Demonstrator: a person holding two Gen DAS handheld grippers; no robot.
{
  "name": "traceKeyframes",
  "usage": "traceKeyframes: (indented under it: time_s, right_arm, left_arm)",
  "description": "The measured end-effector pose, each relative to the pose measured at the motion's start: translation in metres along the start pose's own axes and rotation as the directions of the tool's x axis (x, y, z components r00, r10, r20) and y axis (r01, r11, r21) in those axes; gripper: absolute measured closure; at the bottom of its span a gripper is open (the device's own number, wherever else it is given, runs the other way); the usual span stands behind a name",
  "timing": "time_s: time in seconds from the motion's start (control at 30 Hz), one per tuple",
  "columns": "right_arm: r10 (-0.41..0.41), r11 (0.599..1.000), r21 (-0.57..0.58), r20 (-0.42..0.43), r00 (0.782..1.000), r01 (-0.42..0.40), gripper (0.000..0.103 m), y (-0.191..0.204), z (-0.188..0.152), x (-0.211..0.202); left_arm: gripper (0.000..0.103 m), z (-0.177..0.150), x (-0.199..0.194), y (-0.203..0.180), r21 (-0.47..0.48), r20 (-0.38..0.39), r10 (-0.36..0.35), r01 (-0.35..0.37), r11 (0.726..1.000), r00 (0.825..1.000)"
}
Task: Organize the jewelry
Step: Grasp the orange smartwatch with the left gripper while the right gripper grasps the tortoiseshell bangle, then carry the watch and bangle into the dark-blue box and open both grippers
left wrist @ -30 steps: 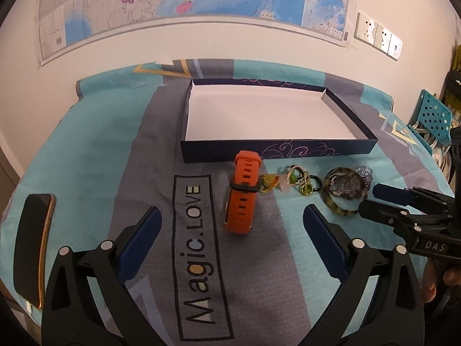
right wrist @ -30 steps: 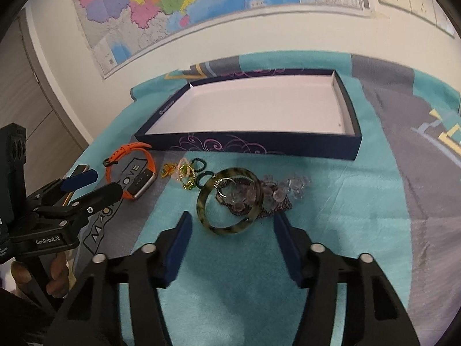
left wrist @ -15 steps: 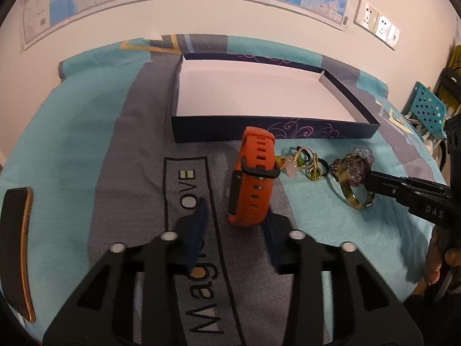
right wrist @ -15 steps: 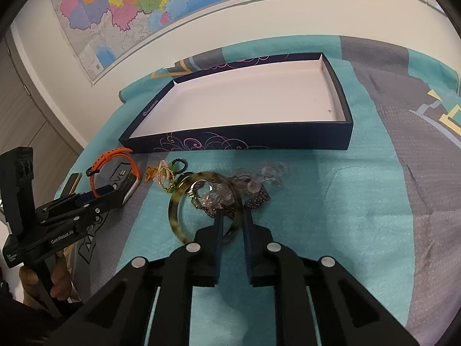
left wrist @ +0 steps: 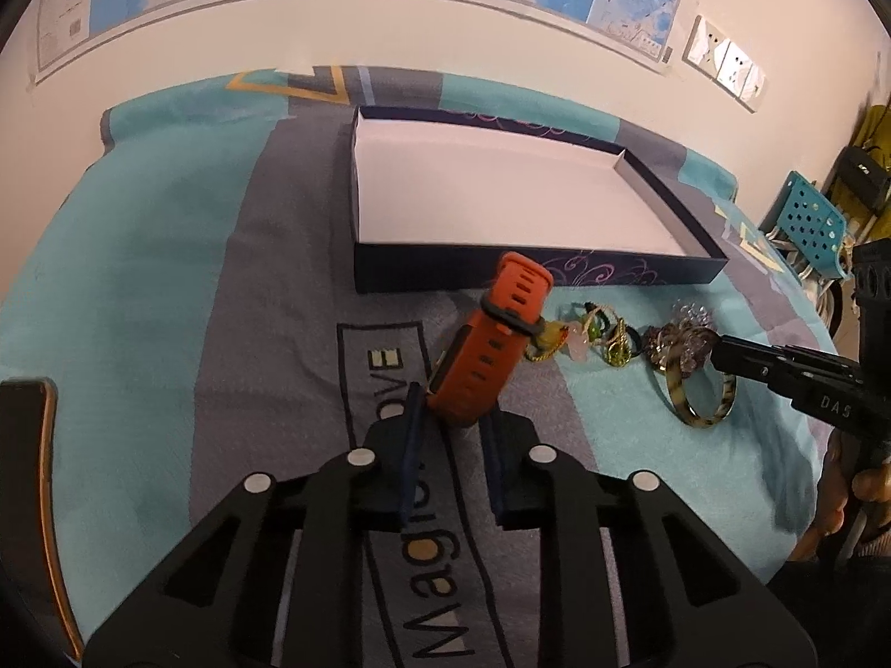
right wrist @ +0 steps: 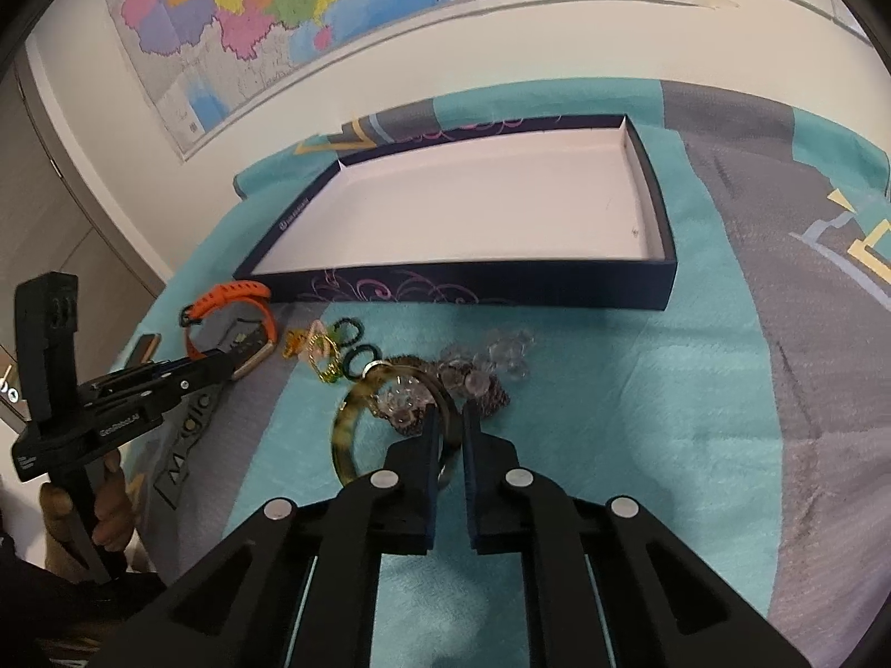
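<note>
An orange watch [left wrist: 490, 350] lies on the cloth in front of the dark blue box [left wrist: 557, 278]. My left gripper [left wrist: 452, 417] has its jaws closing, and its pads press on the watch's near end. That gripper [right wrist: 217, 367] also shows at the watch [right wrist: 245, 289] in the right wrist view. My right gripper [right wrist: 448, 414] is shut on the near rim of a tortoiseshell bangle [right wrist: 345, 428]. Crystal beads [right wrist: 501, 356] lie in and behind the bangle. Small rings and pendants [right wrist: 328, 350] sit between watch and bangle. The box [right wrist: 445, 289] holds nothing.
A phone [left wrist: 28, 473] lies at the cloth's left edge. A blue perforated crate [left wrist: 807, 228] stands beyond the table on the right. A wall with maps rises just behind the box. A person's hand [right wrist: 106, 512] grips the left tool's handle.
The left jaws have closed from wide apart onto the watch as the gripper moved in. The right jaws have closed from half open onto the bangle's rim.
</note>
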State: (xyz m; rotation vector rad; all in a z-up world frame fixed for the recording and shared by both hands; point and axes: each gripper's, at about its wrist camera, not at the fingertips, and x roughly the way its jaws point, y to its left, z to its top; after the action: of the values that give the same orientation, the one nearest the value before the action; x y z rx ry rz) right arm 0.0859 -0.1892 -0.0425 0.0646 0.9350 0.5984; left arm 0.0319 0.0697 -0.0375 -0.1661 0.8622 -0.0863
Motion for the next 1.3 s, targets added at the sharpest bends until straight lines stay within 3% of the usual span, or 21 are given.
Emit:
traceKeyframes:
  time_s: [0.23,0.37,0.53,0.83,1.1,1.3]
  right_arm:
    - [0.011,1.0,-0.021,0.018,1.0,-0.011,0.096,0.005,0.004,-0.008]
    - [0.023,0.999,-0.023,0.015,1.0,-0.022,0.096,0.007,0.005,-0.006]
    - [0.029,0.999,-0.029,0.027,0.999,-0.028,0.096,0.007,0.009,-0.009]
    - [0.049,0.998,-0.044,0.077,0.996,-0.045,0.096,0.004,0.035,-0.019]
    - [0.047,0.998,-0.047,0.114,0.992,-0.042,0.096,-0.01,0.071,-0.012]
    - [0.041,0.999,-0.02,0.106,0.994,-0.039,0.096,-0.026,0.102,0.009]
  left_arm:
    - [0.089,0.007,0.002,0.004,0.027,0.001,0.022,-0.022,0.999,1.0]
    - [0.085,0.008,0.004,0.004,0.041,0.009,0.018,-0.019,0.999,1.0]
    - [0.091,0.012,0.007,0.005,0.036,-0.001,0.017,-0.017,0.999,1.0]
    - [0.097,0.029,-0.008,-0.002,0.055,0.002,-0.06,0.06,0.997,0.998]
    - [0.098,0.078,-0.021,-0.017,0.083,0.032,-0.149,0.146,0.986,0.988]
    - [0.098,0.122,0.003,-0.027,0.06,0.02,-0.16,0.158,0.986,0.987]
